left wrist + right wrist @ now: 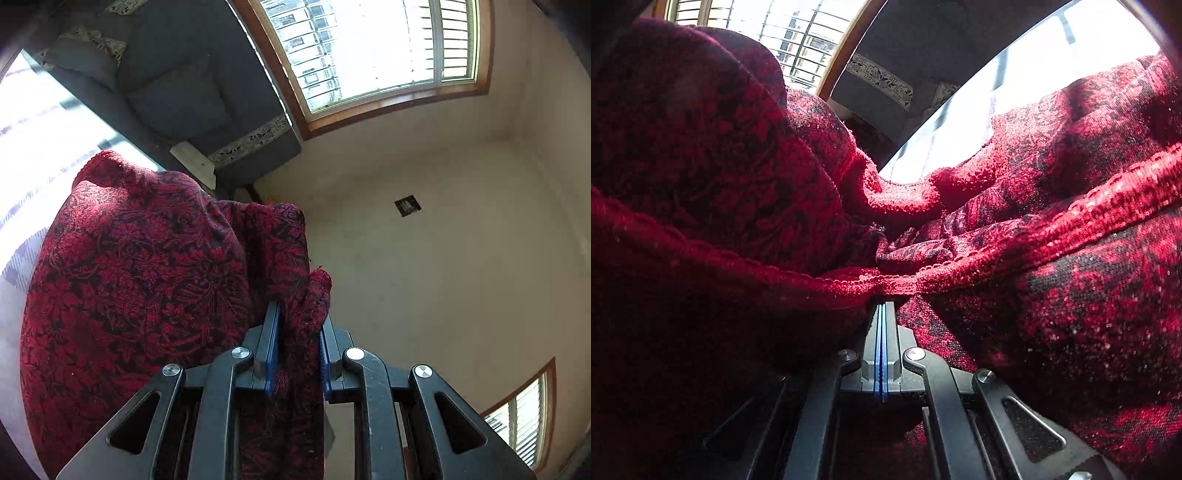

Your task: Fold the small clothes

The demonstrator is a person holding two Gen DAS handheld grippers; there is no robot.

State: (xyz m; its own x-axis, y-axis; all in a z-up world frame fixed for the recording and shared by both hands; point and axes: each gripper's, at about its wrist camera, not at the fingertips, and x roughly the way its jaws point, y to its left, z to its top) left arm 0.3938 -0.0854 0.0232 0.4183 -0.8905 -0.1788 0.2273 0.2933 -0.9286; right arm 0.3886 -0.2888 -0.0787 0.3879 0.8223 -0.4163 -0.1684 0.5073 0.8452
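A red knit garment with a dark floral pattern (140, 266) is held up in the air. My left gripper (297, 317) is shut on a bunched strip of this garment; the cloth runs between its blue pads and hangs to the left. In the right wrist view the same garment (1052, 221) fills the frame. My right gripper (882, 308) has its blue pads pressed together, tips at the garment's red ribbed hem (886, 284), which drapes across both sides. How much hem lies between the tips is hidden.
A dark blue sofa with patterned trim (192, 85) stands under a wood-framed window (373, 51). A sunlit pale checked surface (33, 147) lies at the left. A cream wall (443, 240) fills the right.
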